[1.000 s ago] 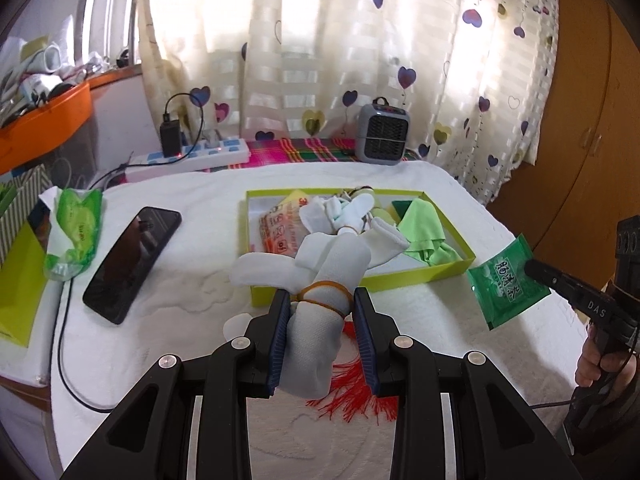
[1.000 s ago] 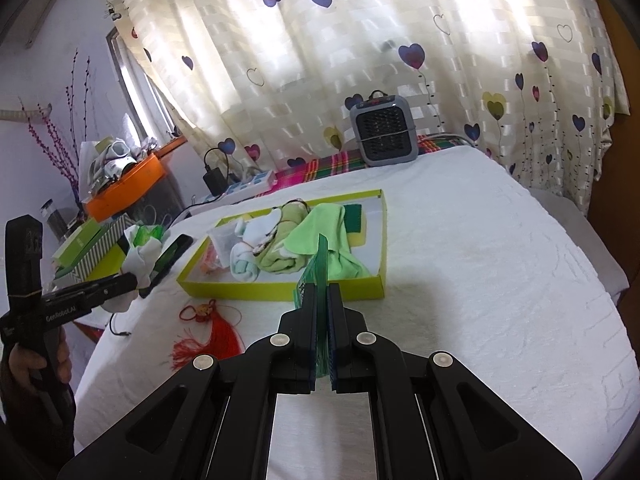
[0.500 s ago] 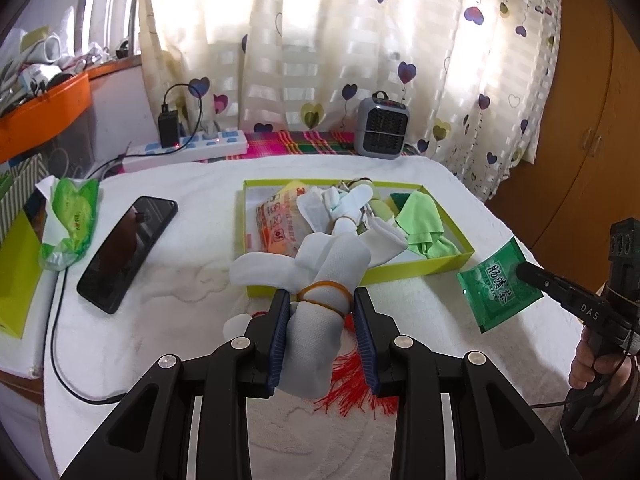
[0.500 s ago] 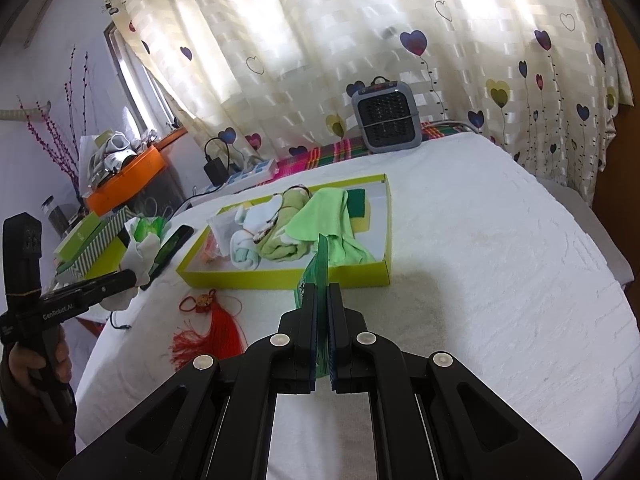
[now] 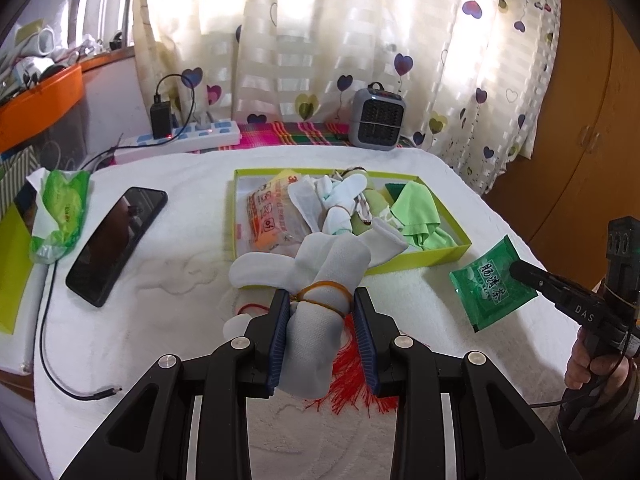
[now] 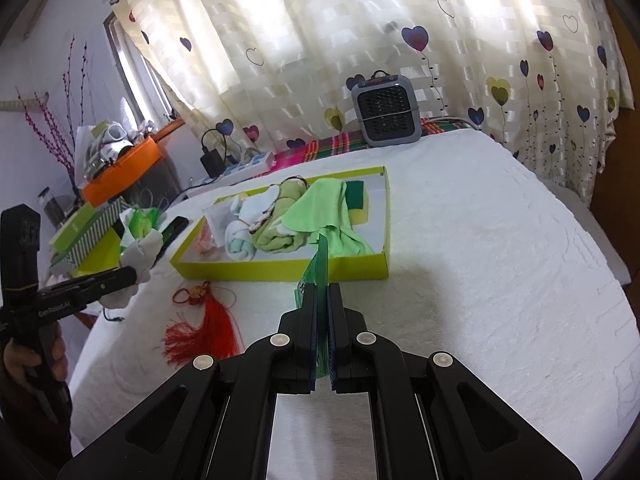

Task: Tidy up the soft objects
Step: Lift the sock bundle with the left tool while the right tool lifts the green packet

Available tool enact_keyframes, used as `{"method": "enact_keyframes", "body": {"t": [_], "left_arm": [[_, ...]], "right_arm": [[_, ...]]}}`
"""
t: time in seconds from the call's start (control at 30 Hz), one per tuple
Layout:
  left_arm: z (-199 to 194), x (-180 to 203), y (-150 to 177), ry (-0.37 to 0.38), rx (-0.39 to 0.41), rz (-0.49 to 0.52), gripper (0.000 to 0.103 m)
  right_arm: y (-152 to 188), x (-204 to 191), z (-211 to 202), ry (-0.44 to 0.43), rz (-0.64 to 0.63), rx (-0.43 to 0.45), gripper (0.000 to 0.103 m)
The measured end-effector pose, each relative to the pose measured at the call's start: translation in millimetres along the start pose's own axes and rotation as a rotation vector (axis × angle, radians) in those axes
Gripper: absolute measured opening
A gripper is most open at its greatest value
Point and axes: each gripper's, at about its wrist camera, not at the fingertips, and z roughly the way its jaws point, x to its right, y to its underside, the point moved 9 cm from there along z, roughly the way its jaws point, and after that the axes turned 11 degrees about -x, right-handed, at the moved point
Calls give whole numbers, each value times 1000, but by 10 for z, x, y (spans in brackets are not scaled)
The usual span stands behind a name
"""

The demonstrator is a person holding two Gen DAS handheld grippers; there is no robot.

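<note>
**Both grippers loaded above the white cloth**

Plainly, in the left wrist view, the left gripper [image 5: 320,304] is clamped on a bundle of white socks [image 5: 320,280] bound by an orange rubber band, held above the white tablecloth [image 5: 160,320] just in front of the yellow-green tray [image 5: 424,258]. A red tassel [image 5: 352,384] is seen beneath it. At right, a green packet [image 5: 490,284] is pinched by the right gripper [image 5: 520,274].

From the right wrist view, the packet [image 6: 322,256] is seen edge-on between the closed jaws of the right gripper [image 6: 322,292], near the tray's [image 6: 280,270] front wall. Cloths and socks are piled inside the tray. The tassel [image 6: 204,320] is laid on the cloth at left.
</note>
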Motion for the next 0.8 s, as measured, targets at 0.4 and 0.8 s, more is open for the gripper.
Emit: {"method": "enact_keyframes", "body": {"t": [0.4,0.8], "left_arm": [[60,28,24,13,-10,-1,30],[114,-16,63,24,-20,-13,30]], "right_arm": [[95,-213,164,-31,-50,-50,4],[108,-287,211,-71,-45,-58,7]]}}
